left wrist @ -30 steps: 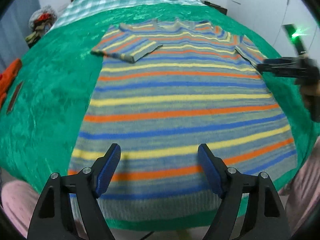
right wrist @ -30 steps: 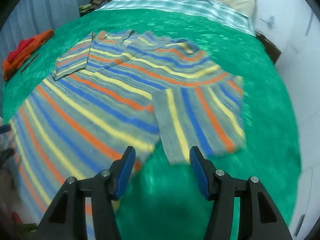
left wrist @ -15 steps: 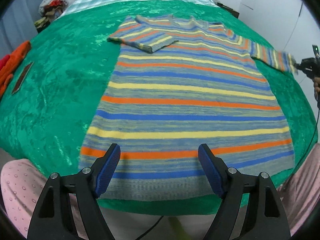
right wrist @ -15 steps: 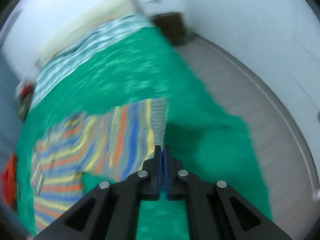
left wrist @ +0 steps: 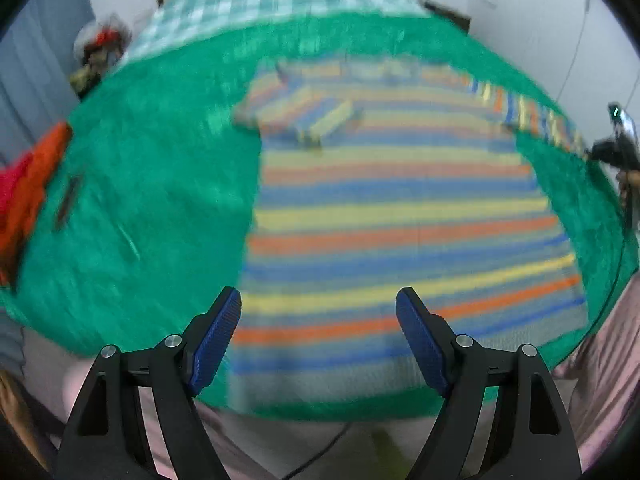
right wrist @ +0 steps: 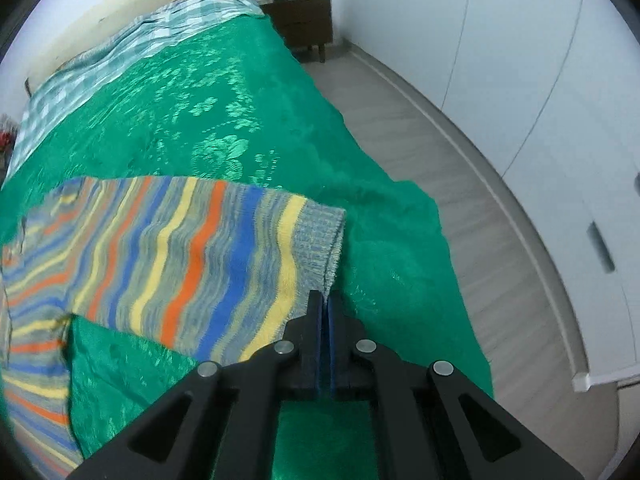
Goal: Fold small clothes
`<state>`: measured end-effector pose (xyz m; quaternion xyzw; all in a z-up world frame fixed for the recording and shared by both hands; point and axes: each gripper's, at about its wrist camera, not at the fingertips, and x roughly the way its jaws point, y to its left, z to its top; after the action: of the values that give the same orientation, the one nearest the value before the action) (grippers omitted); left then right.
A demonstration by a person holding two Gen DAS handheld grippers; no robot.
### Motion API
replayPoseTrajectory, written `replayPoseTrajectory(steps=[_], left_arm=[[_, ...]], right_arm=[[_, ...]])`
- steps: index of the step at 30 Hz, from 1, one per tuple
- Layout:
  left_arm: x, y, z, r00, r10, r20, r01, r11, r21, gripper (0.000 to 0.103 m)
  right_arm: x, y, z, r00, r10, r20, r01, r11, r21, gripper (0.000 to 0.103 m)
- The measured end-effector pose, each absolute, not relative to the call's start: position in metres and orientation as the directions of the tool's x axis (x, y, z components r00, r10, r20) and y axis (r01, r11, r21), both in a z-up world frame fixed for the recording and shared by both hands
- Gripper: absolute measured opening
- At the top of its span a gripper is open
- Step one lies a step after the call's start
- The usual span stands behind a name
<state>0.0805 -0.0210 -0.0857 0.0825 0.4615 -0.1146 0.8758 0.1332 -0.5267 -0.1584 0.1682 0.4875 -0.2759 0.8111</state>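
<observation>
A striped knit sweater [left wrist: 400, 208] in grey, blue, yellow and orange lies flat on the green bedspread [left wrist: 160, 200]. Its left sleeve [left wrist: 304, 116] is folded in over the chest. My right gripper [right wrist: 325, 300] is shut on the cuff of the right sleeve [right wrist: 200, 256] and holds it stretched out sideways over the bed's right edge; it also shows at the far right of the left wrist view [left wrist: 608, 150]. My left gripper [left wrist: 319, 312] is open and empty above the sweater's hem at the near edge of the bed.
Orange and red clothes [left wrist: 28, 188] lie at the bed's left edge, with a dark flat object [left wrist: 68, 202] beside them. A checked sheet [left wrist: 272, 4] and a pillow lie at the head. Right of the bed are bare floor [right wrist: 460, 184], white cupboards and a dark nightstand [right wrist: 304, 20].
My right gripper closed on the right sleeve's cuff and pulled the sleeve out straight to the right. My left gripper drew back toward the hem and shifted left, still open.
</observation>
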Motion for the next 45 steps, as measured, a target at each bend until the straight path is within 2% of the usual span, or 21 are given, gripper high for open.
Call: replayPoseTrajectory(steps=[1, 2, 3, 4, 6, 9, 11, 13, 15, 16, 17, 18, 19, 21, 22, 24, 26, 29, 31, 34, 45], left_arm=[[0.087, -0.017, -0.066, 0.588, -0.140, -0.797, 0.283, 0.958, 0.041, 0.083], [0.094, -0.015, -0.052, 0.615, -0.154, -0.773, 0.287, 0.957, 0.037, 0.089], [0.104, -0.014, -0.037, 0.643, -0.179, -0.745, 0.295, 0.955, 0.024, 0.092], [0.116, -0.016, -0.025, 0.659, -0.217, -0.720, 0.313, 0.950, 0.000, 0.094], [0.145, -0.027, -0.021, 0.644, -0.277, -0.713, 0.364, 0.931, -0.033, 0.095], [0.197, -0.060, -0.058, 0.589, -0.285, -0.756, 0.440, 0.898, 0.004, 0.093], [0.228, -0.081, -0.096, 0.559, -0.249, -0.790, 0.471, 0.880, 0.056, 0.070], [0.260, -0.097, -0.137, 0.517, -0.178, -0.837, 0.490, 0.863, 0.119, 0.060], [0.278, -0.101, -0.164, 0.486, -0.131, -0.864, 0.491, 0.859, 0.146, 0.060], [0.283, -0.101, -0.174, 0.472, -0.112, -0.875, 0.490, 0.858, 0.154, 0.064], [0.289, -0.101, -0.183, 0.464, -0.096, -0.881, 0.488, 0.858, 0.163, 0.073], [0.292, -0.097, -0.189, 0.473, -0.098, -0.876, 0.482, 0.860, 0.164, 0.076], [0.293, -0.094, -0.190, 0.477, -0.109, -0.872, 0.480, 0.863, 0.155, 0.073], [0.298, -0.088, -0.192, 0.462, -0.125, -0.878, 0.467, 0.876, 0.121, 0.025], [0.302, -0.083, -0.189, 0.455, -0.117, -0.883, 0.446, 0.888, 0.112, 0.006], [0.309, -0.066, -0.173, 0.457, -0.176, -0.872, 0.390, 0.921, 0.019, 0.004], [0.316, -0.030, -0.148, 0.528, -0.191, -0.828, 0.269, 0.962, -0.051, 0.003], [0.335, 0.061, -0.126, 0.593, -0.155, -0.790, -0.010, 0.980, -0.199, 0.003], [0.345, 0.114, -0.128, 0.600, -0.069, -0.797, -0.160, 0.966, -0.204, 0.003], [0.351, 0.168, -0.142, 0.567, 0.018, -0.824, -0.286, 0.942, -0.176, 0.003], [0.362, 0.200, -0.183, 0.481, 0.045, -0.876, -0.333, 0.933, -0.135, 0.003]], right_arm=[[0.130, -0.523, -0.154, 0.371, -0.286, -0.883, 0.614, 0.789, 0.002, 0.025], [0.120, -0.520, -0.146, 0.374, -0.306, -0.876, 0.626, 0.780, -0.005, 0.049], [0.107, -0.515, -0.137, 0.395, -0.328, -0.858, 0.633, 0.774, -0.004, 0.058], [0.096, -0.507, -0.128, 0.412, -0.346, -0.843, 0.635, 0.773, -0.006, 0.062], [0.075, -0.485, -0.110, 0.461, -0.345, -0.817, 0.608, 0.794, 0.008, 0.062], [0.047, -0.439, -0.094, 0.537, -0.238, -0.810, 0.515, 0.852, 0.091, 0.062], [0.033, -0.396, -0.093, 0.571, -0.152, -0.807, 0.431, 0.892, 0.137, 0.063], [0.022, -0.360, -0.098, 0.581, -0.086, -0.809, 0.371, 0.913, 0.170, 0.063], [0.018, -0.332, -0.103, 0.588, -0.045, -0.808, 0.333, 0.923, 0.191, 0.063], [0.015, -0.315, -0.106, 0.589, -0.024, -0.808, 0.312, 0.929, 0.200, 0.063], [0.012, -0.303, -0.114, 0.588, -0.015, -0.808, 0.304, 0.931, 0.204, 0.063], [0.010, -0.292, -0.116, 0.592, 0.000, -0.806, 0.293, 0.932, 0.215, 0.063], [0.008, -0.283, -0.119, 0.596, 0.012, -0.803, 0.285, 0.932, 0.225, 0.063], [0.008, -0.272, -0.121, 0.599, 0.025, -0.800, 0.267, 0.936, 0.229, 0.063], [0.011, -0.266, -0.123, 0.599, 0.020, -0.801, 0.255, 0.943, 0.215, 0.063], [0.015, -0.259, -0.124, 0.598, 0.002, -0.802, 0.233, 0.956, 0.176, 0.063], [0.018, -0.257, -0.126, 0.600, -0.004, -0.800, 0.220, 0.962, 0.160, 0.063], [0.015, -0.255, -0.128, 0.596, 0.018, -0.803, 0.220, 0.958, 0.185, 0.063], [0.015, -0.250, -0.133, 0.587, 0.031, -0.809, 0.208, 0.960, 0.188, 0.063], [0.018, -0.243, -0.139, 0.568, 0.046, -0.822, 0.190, 0.964, 0.185, 0.063], [0.033, -0.232, -0.166, 0.478, 0.035, -0.878, 0.169, 0.977, 0.131, 0.063]])
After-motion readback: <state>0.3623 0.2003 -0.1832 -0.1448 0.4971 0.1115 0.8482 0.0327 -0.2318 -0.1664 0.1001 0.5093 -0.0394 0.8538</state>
